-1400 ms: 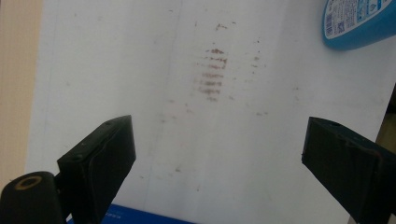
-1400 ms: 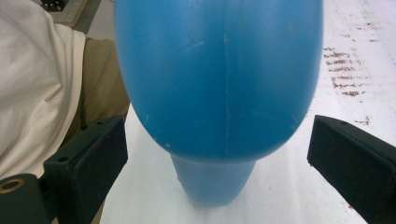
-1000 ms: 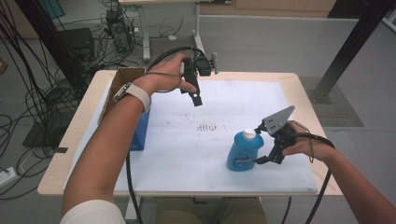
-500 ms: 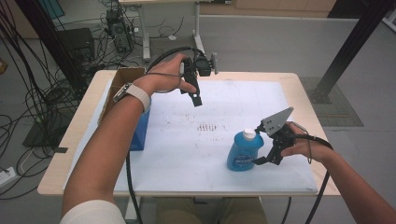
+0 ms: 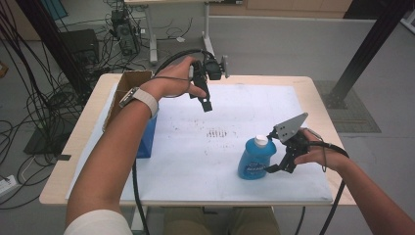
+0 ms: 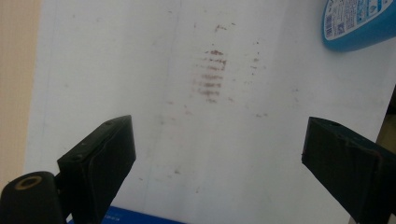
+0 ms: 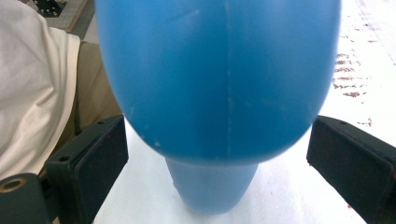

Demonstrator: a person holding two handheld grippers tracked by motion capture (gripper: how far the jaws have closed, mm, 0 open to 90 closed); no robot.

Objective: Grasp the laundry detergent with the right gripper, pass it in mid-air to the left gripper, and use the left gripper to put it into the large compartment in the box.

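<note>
1. Your right claw (image 5: 274, 169) sits low at the near right of the tabletop (image 5: 313, 88), spread wide. In the right gripper view its two jaws stand on either side of the blue bottle (image 7: 219, 88), each with a visible gap, so nothing is gripped.
2. The blue bottle (image 5: 253, 159) stands upright on the white sheet (image 5: 195, 161), white cap (image 5: 262, 141) on top, just left of your right hand (image 5: 315, 154). The grey plate (image 5: 289, 127) of that claw rises beside the cap.
3. A patch of brownish smudges (image 5: 218, 133) marks the sheet near the middle, between the bottle and your left hand (image 5: 178, 78).
4. At the left edge a blue container (image 5: 148, 139) stands beside your left forearm, with a cardboard box (image 5: 129, 85) just behind it.
5. Your left claw (image 5: 205, 104) is held above the far part of the sheet, pointing down. In the left gripper view its jaws are wide apart and empty, with the smudges (image 6: 210, 77) below and the bottle's label (image 6: 357, 21) at the upper right corner.
6. Beyond the tabletop, cables (image 5: 44, 103) lie on the floor.
</note>
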